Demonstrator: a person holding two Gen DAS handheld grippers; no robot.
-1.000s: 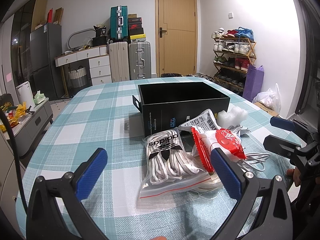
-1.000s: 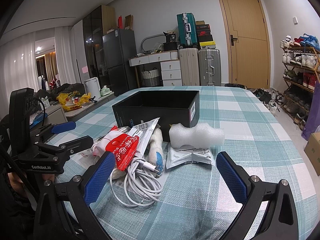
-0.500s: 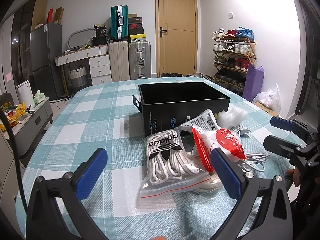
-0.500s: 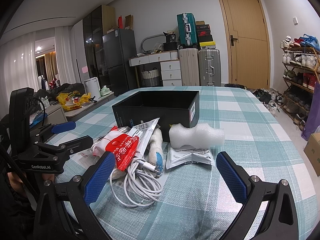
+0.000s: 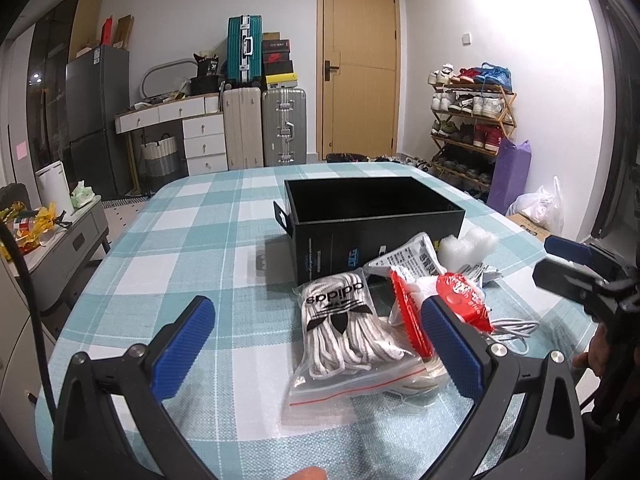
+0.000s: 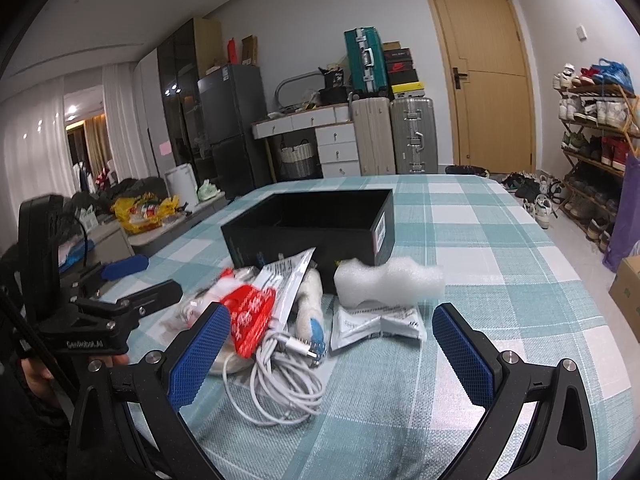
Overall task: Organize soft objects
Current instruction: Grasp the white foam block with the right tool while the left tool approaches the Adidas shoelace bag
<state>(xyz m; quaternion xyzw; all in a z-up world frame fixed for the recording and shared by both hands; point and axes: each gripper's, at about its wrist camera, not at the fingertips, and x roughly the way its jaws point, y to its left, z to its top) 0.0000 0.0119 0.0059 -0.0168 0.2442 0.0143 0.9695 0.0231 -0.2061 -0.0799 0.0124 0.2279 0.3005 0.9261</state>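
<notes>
Right wrist view has shifted nearer the cable (image 6: 280,380); both jaws remain apart.

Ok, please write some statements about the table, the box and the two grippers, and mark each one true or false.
1. The black box is open at the top and looks empty. True.
2. The left gripper is shut on the bag of laces. False: its fingers are wide apart and hold nothing; the zip bag of white laces lies on the tablecloth.
3. The white foam piece lies inside the box. False: it lies on the tablecloth in front of it.
4. The right gripper is open.True.
5. A coiled white cable lies beside the red and white packet. True.
</notes>
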